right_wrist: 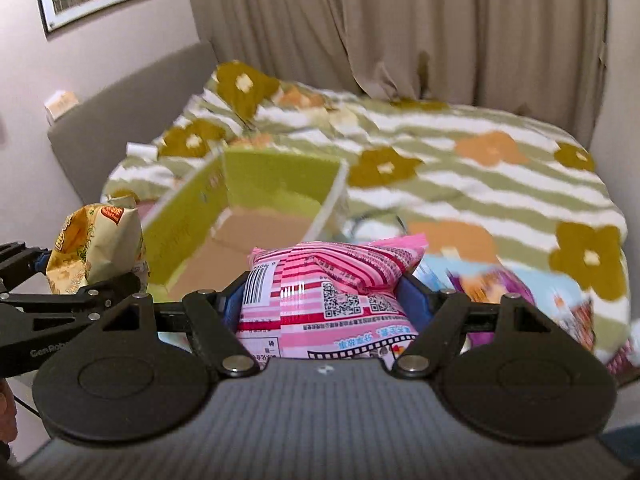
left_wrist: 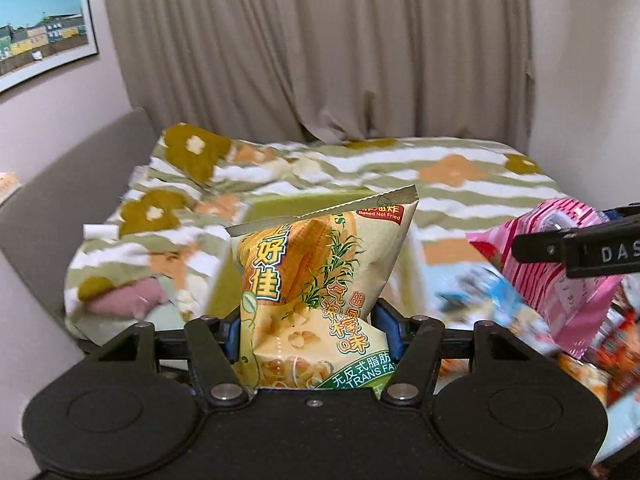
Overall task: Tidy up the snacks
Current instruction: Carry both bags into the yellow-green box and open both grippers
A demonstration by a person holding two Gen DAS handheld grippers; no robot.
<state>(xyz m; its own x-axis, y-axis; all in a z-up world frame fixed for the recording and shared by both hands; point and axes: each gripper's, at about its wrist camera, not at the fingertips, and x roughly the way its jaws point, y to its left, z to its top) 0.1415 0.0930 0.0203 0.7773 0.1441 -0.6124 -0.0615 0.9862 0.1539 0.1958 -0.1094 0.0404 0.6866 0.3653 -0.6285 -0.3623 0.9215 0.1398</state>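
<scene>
Two snack bags are held up above a bed (right_wrist: pixel 480 196) covered with a flowered, striped quilt. The left hand-held gripper (left_wrist: pixel 314 332) pinches a yellow corn-snack bag (left_wrist: pixel 320 280) by its lower half, the bag standing upright between the blue pads. The right hand-held gripper (right_wrist: pixel 324 300) clamps a pink striped bag (right_wrist: pixel 332 284), its barcode side facing the camera; the pads press into both sides of it.

A green cardboard box (right_wrist: pixel 256 200) sits open on the bed ahead of both grippers, toward the left. The visible part of its brown floor looks bare, so the sorting seems to be at an early stage: no snack can be seen stowed yet, and these two bags look to be the first on their way.

More packets (right_wrist: pixel 520 292) lie loose on the quilt at the right, still to be gathered.

Those loose packets are badly blurred, so their number and kind cannot be told. The box's near wall hides part of its inside, and the yellow bag covers most of the box in the left view. A framed picture (left_wrist: pixel 44 28) hangs on the wall.
</scene>
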